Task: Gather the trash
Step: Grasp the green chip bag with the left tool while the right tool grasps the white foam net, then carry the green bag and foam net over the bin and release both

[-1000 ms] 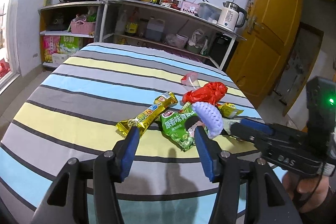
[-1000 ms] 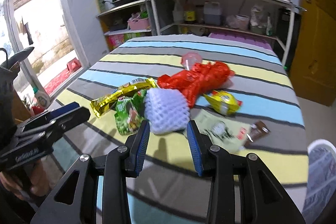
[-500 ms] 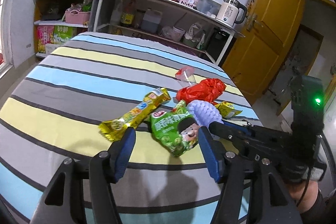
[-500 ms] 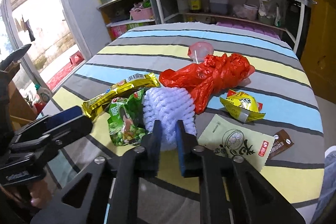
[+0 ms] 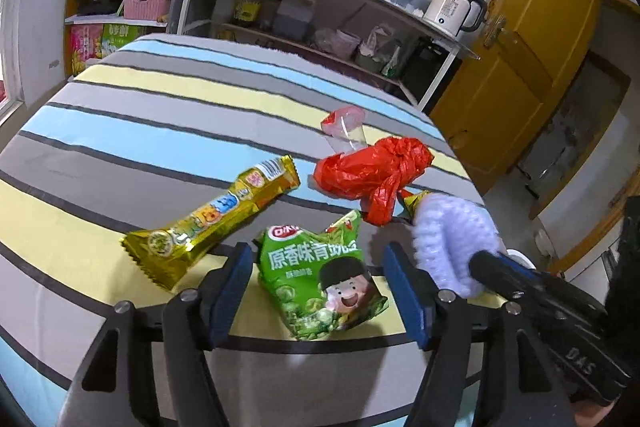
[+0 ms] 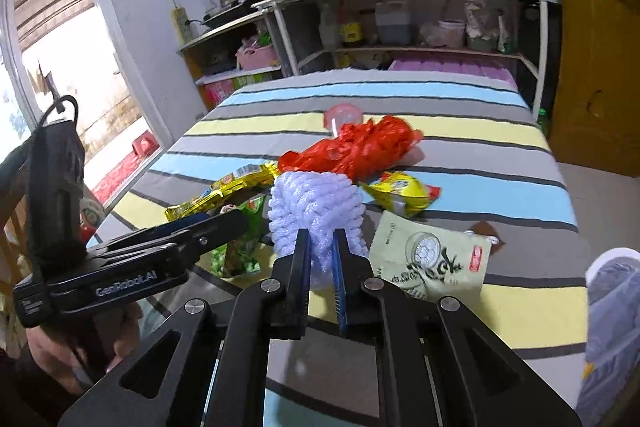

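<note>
My right gripper (image 6: 320, 259) is shut on a white foam fruit net (image 6: 316, 211) and holds it off the striped table; the net also shows in the left wrist view (image 5: 456, 243). My left gripper (image 5: 320, 291) is open, its jaws on either side of a green snack bag (image 5: 320, 279). A gold wrapper (image 5: 212, 219) lies to its left. A red plastic bag (image 5: 372, 171) and a clear cup (image 5: 344, 127) lie behind. A yellow packet (image 6: 400, 191), a pale green sachet (image 6: 432, 259) and a brown wrapper (image 6: 484, 229) lie to the right.
The table wears a striped cloth (image 5: 160, 119). Kitchen shelves (image 5: 304, 15) with pans and a kettle (image 5: 452, 7) stand behind it. A yellow door (image 5: 520, 59) is at the right. A blue-white bin rim (image 6: 612, 303) sits at the table's right edge.
My right gripper closed on the foam net and lifted it off the table. My left gripper moved forward around the green snack bag.
</note>
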